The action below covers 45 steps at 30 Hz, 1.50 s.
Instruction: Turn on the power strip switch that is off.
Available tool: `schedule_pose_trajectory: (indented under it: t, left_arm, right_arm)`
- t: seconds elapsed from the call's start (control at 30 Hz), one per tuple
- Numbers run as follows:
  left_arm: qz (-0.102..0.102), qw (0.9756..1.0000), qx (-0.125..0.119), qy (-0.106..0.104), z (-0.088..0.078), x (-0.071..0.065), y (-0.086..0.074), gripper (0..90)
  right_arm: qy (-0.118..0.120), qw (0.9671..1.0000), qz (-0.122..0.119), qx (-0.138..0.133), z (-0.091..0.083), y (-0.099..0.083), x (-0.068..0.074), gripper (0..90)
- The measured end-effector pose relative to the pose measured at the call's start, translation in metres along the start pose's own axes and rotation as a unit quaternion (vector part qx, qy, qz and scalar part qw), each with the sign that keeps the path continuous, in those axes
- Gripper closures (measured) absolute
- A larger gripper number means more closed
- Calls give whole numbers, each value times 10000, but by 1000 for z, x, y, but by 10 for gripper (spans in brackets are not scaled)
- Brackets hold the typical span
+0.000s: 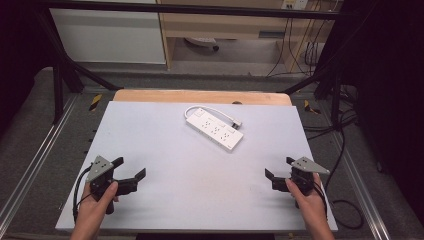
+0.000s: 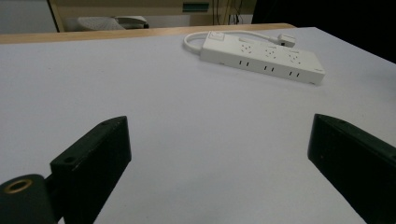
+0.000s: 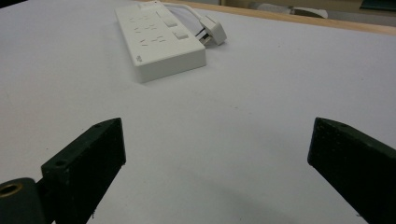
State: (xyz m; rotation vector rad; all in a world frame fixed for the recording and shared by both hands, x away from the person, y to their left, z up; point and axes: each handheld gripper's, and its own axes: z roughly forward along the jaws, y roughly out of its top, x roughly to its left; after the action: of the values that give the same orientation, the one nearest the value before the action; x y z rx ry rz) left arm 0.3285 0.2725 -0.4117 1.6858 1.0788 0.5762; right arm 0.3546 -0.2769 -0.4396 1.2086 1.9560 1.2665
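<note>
Near edge of worktop (image 1: 150, 210): left tool (image 1: 131, 171) and right tool (image 1: 278, 170) both low over the surface, one at each near corner, jaws spread wide, nothing between them. Same wide, empty stance confirmed in left gripper view (image 2: 219, 154) and right gripper view (image 3: 217, 154).

Mid worktop: bare surface between tools and target.

Far half, slightly right of centre: white power strip (image 1: 214, 129), flat on the worktop, well apart from both tools. Long axis diagonal, from far-left switch end to near-right end. Cord looped behind the far-left end, plug (image 1: 237, 123) just beside the far long edge.

Bearing from left tool: ahead and right. Bearing from right tool: ahead and left, near-right end pointing toward it. Judged nearer: right tool, by a modest margin.
</note>
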Motion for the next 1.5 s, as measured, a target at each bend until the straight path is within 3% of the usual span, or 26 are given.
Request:
schedule_pose_trajectory:
  t: [0.4, 0.63, 0.9, 1.07, 1.3, 1.5]
  left_arm:
    - [45, 10000, 74, -16, 2, -1, -1, 62]
    - [52, 9999, 93, 25, 2, 0, -2, 62]
    - [118, 9998, 154, -14, 2, 1, -3, 59]
    - [93, 9997, 226, -38, 3, 0, -4, 60]
    - [120, 9995, 275, -90, 6, -1, -5, 59]
    - [116, 9995, 291, -92, 6, -2, -5, 59]
  right_arm:
    - [15, 10000, 54, -47, -2, 4, 2, 41]
    - [156, 9998, 36, -107, -4, 10, 10, 30]
    - [278, 9992, 225, -156, -5, 16, 15, 28]
    - [290, 9991, 239, -169, -4, 32, 16, 30]
    - [317, 9993, 84, -194, 3, 49, 15, 25]
    - [398, 9988, -115, -248, 15, 74, 24, 27]
